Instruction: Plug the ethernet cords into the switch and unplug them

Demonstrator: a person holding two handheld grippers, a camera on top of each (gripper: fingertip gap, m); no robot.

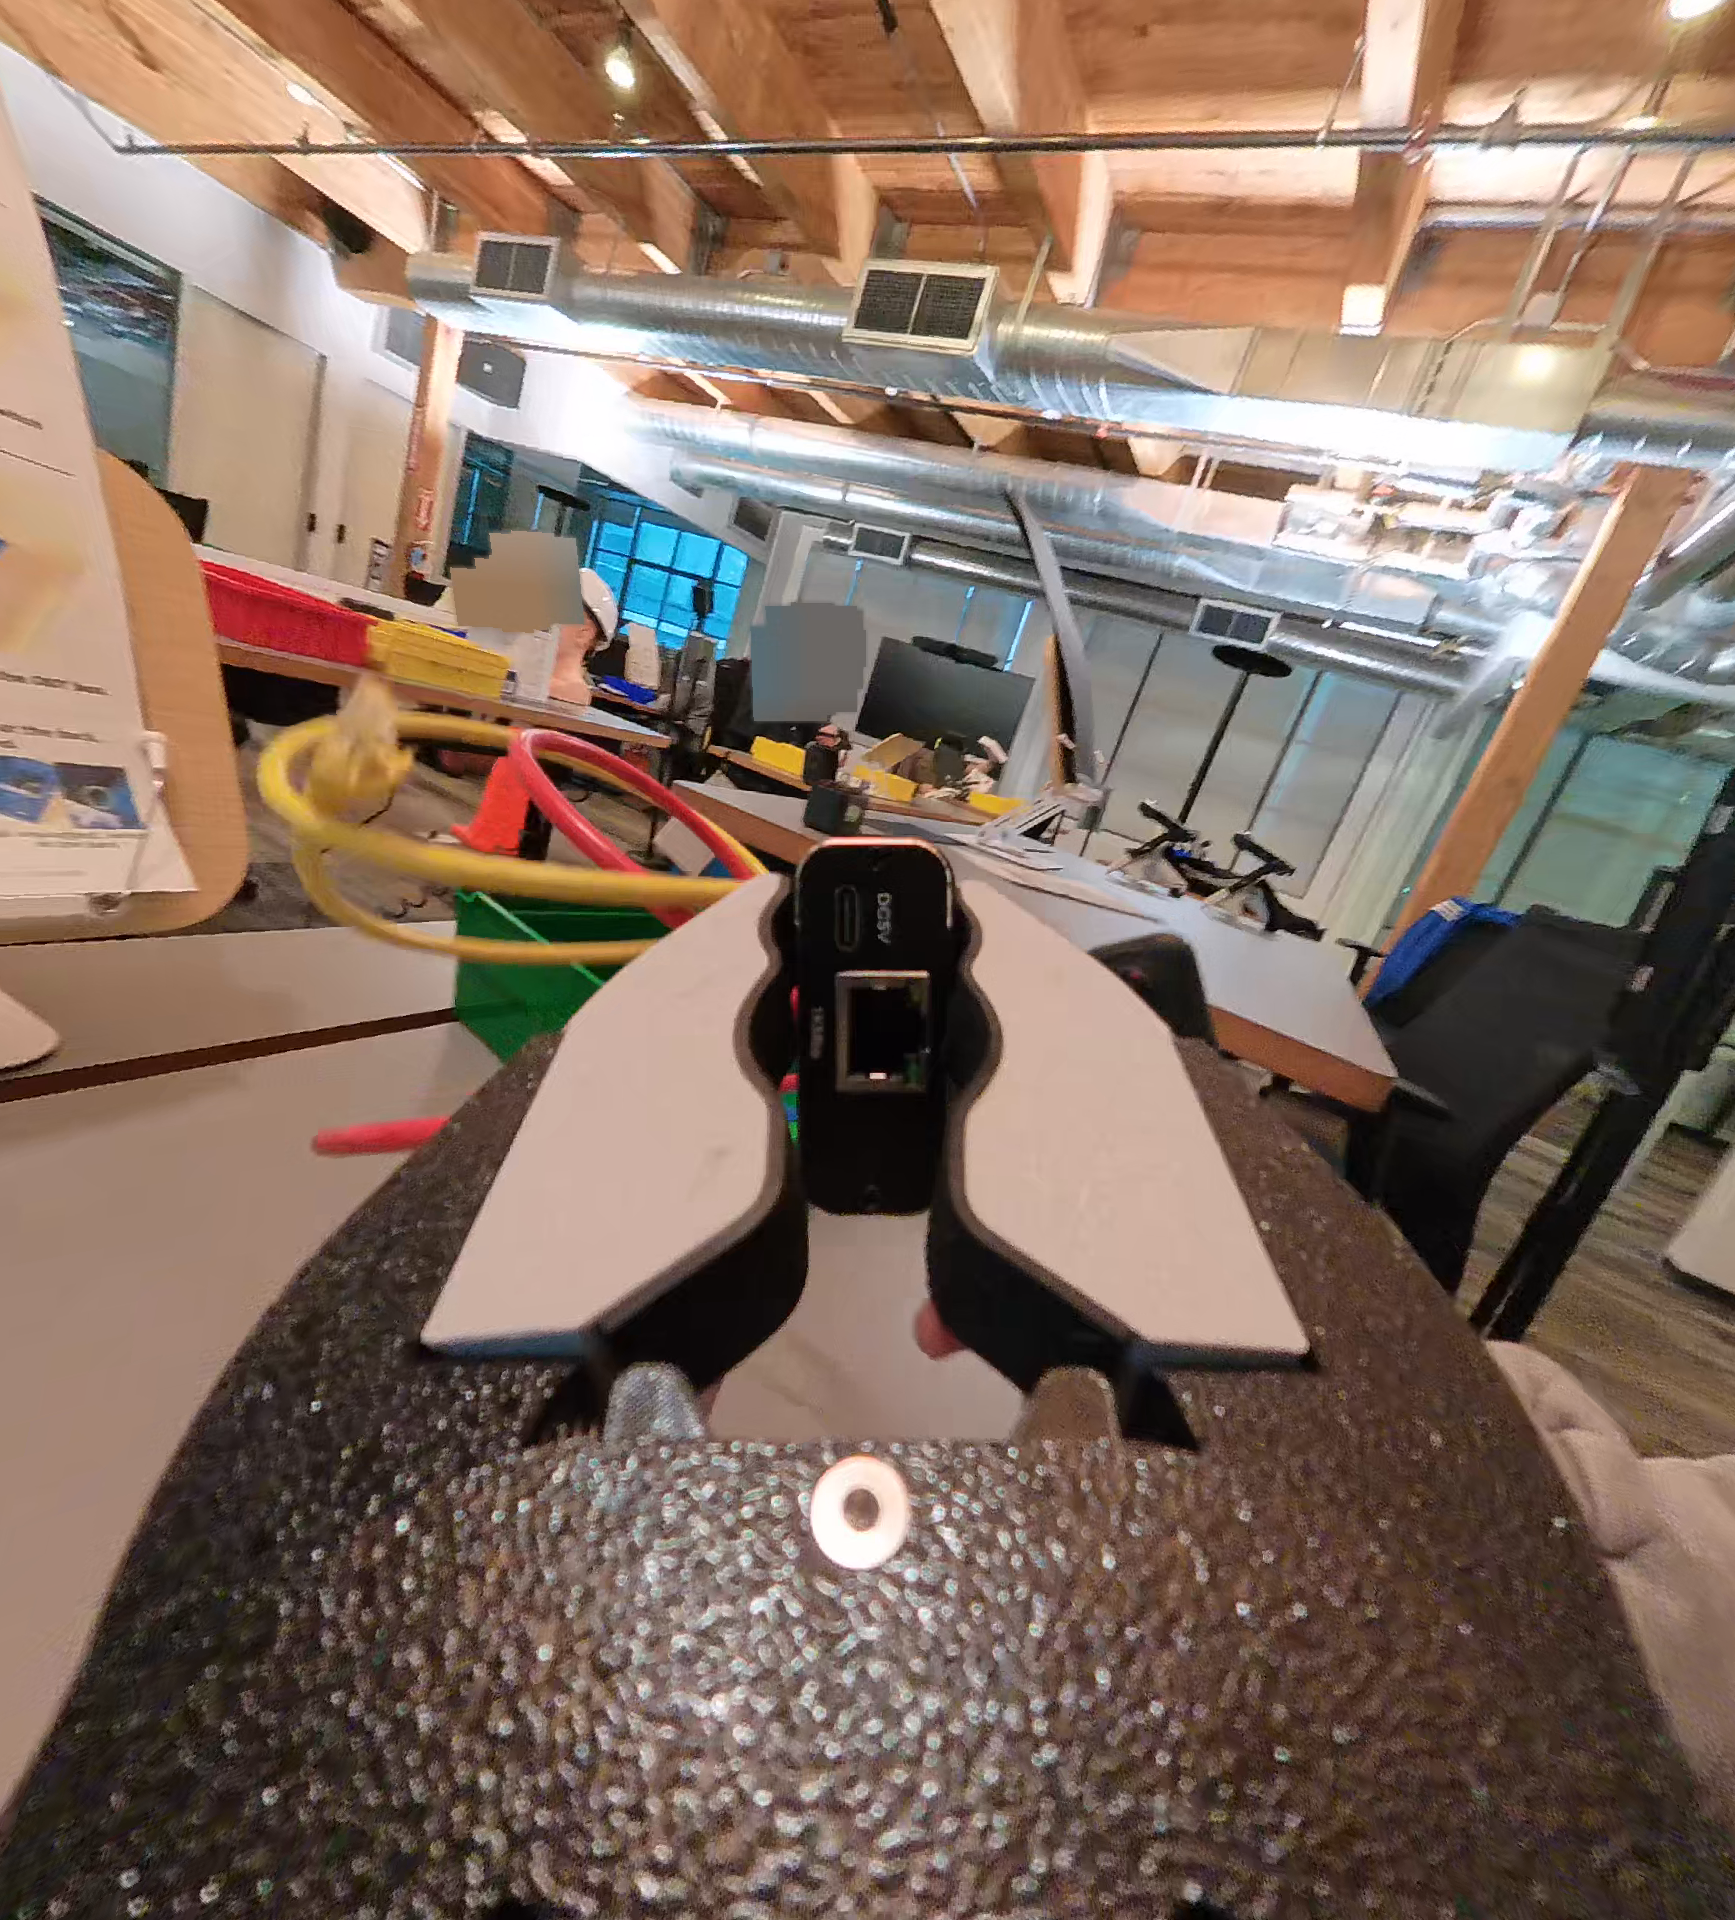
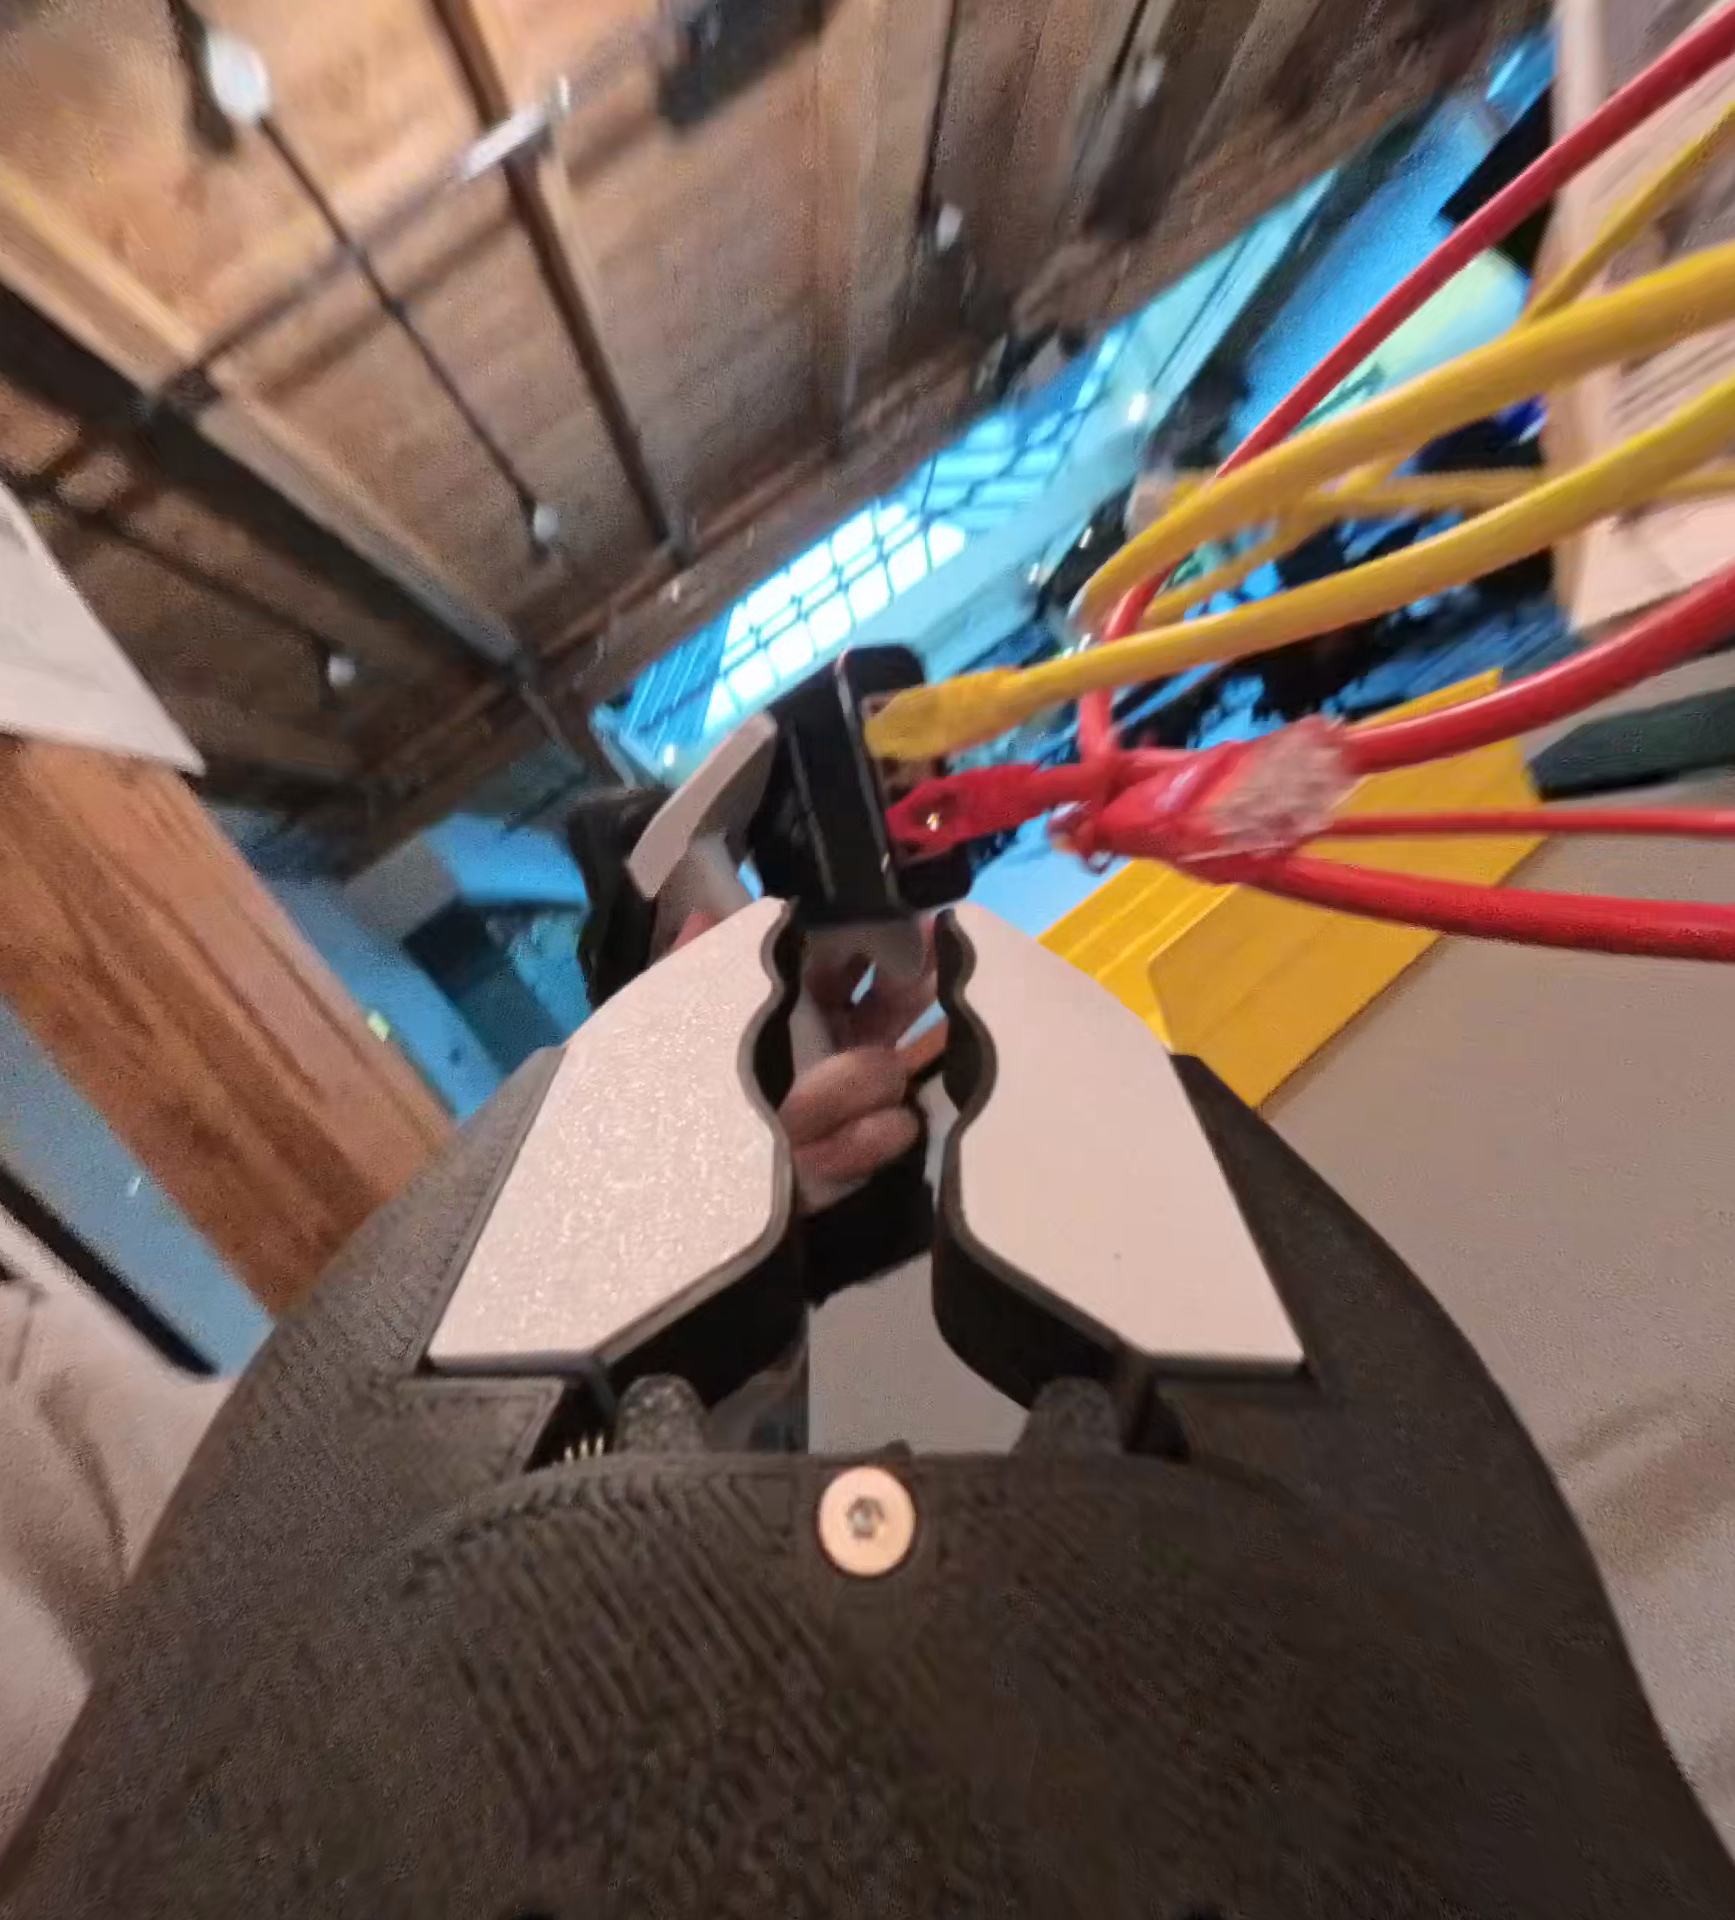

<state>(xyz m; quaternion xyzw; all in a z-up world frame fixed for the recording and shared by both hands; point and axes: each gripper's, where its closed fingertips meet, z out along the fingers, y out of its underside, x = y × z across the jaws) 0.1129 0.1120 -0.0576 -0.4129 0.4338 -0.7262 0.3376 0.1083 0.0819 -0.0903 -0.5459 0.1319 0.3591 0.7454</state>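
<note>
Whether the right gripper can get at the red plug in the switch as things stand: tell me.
Probably yes. The right gripper is open, empty, just short of the switch held by the left gripper. The red plug sticks out exposed, though a loose red connector beside it may crowd the fingers.

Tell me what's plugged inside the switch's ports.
On the switch, a yellow cord and a red cord sit plugged in; its near port is empty. Contacts are hidden.
</note>
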